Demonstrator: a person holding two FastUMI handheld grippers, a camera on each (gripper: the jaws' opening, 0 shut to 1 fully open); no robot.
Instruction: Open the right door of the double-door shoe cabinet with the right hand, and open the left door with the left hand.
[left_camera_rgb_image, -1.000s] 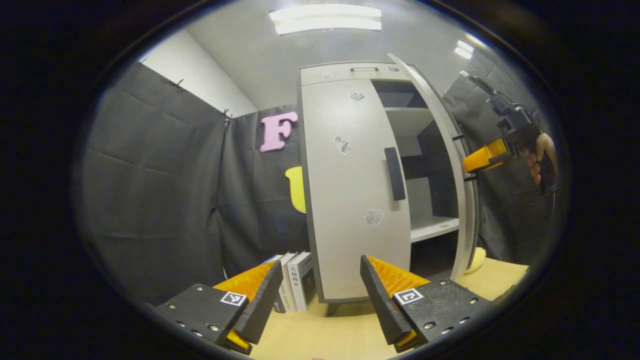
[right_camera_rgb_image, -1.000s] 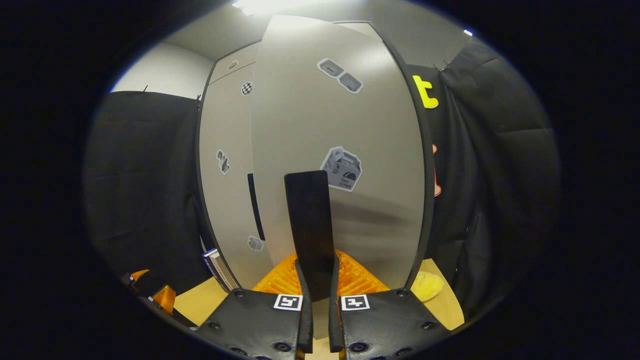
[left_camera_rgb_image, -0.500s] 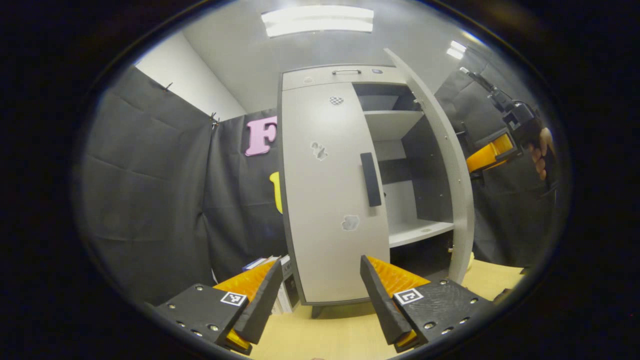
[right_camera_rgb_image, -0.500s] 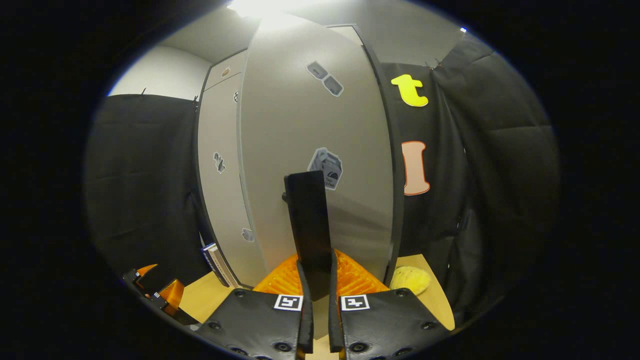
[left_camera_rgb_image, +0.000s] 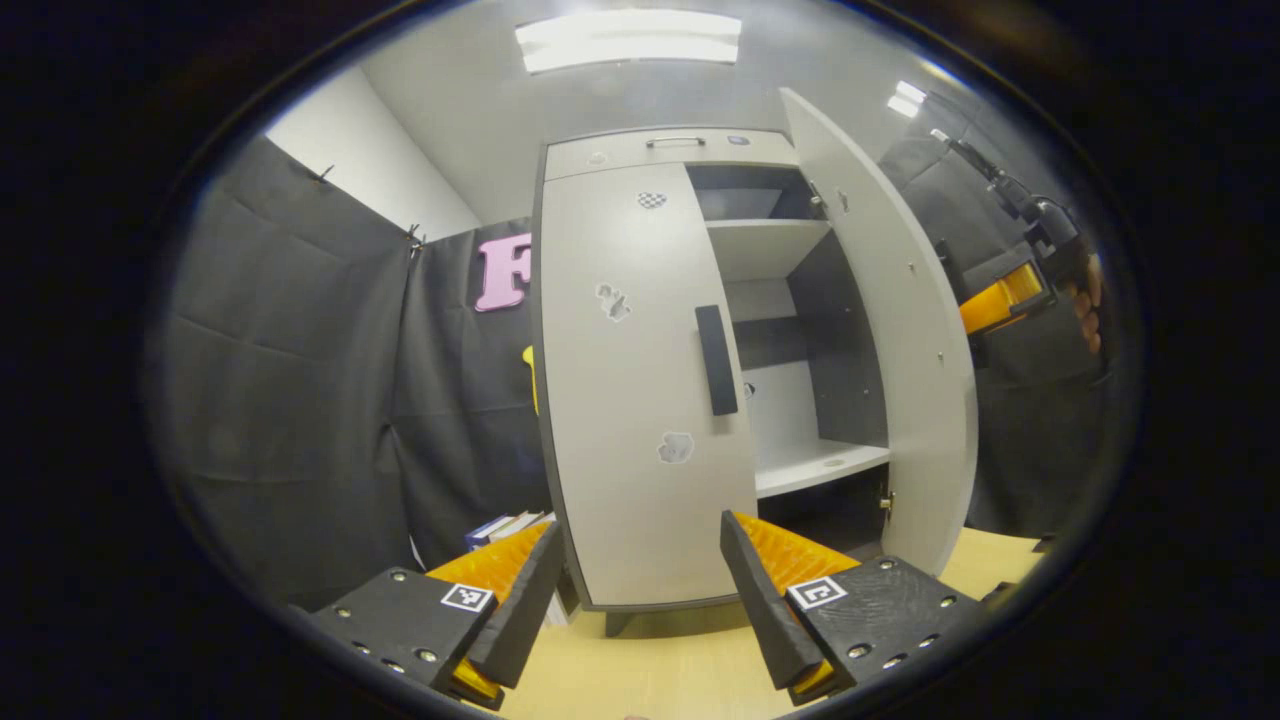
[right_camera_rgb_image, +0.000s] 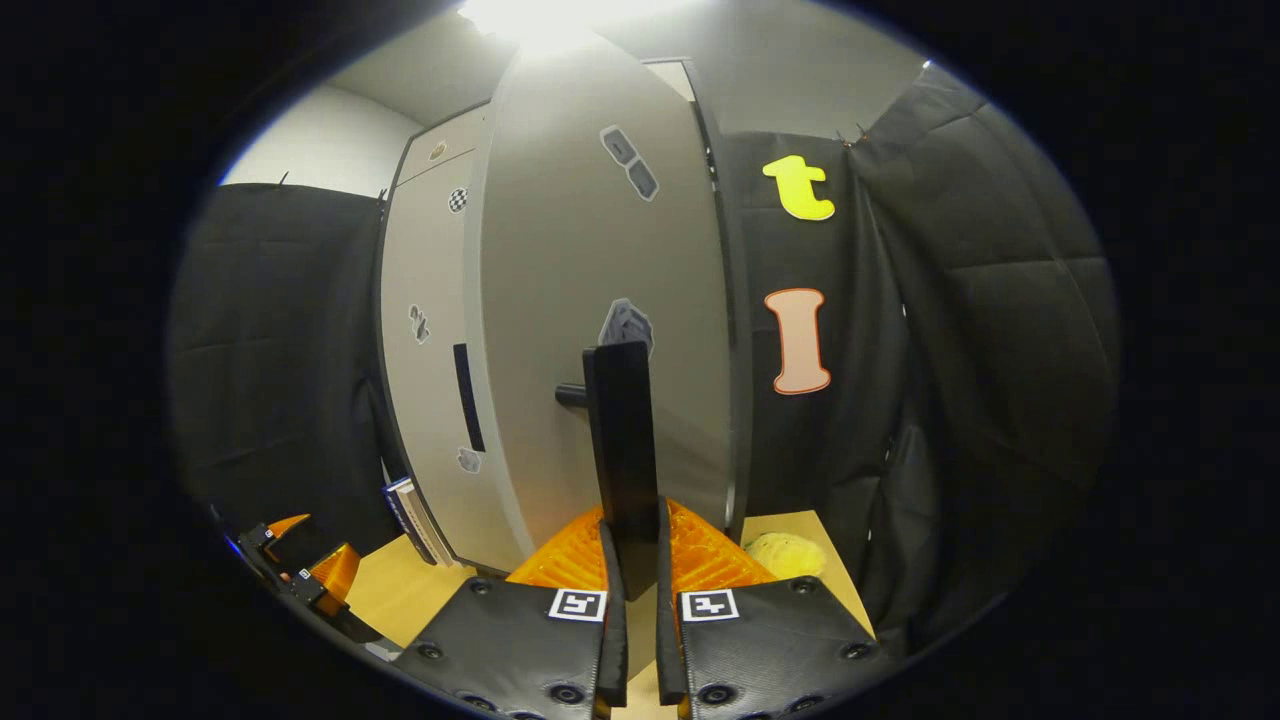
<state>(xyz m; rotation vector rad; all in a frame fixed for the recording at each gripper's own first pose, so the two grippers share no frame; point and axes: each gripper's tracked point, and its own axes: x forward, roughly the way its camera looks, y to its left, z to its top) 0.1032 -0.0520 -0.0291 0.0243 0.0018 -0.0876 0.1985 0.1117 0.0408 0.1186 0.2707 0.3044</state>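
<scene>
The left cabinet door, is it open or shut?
Shut: the left door lies flush with the cabinet front, while the right door stands swung out, baring shelves.

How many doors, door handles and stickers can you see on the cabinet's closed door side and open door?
Doors: 2, left door shut, right door open.
Handles: 2, left handle, right handle.
Stickers: 5, three on the left door, two on the right.
Total: 9.

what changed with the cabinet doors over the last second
The pale grey right door swung further open, pulled by the right tongs, which stay shut on its black bar handle. The grey left door stays closed; the left tongs stay open, short of it.
</scene>
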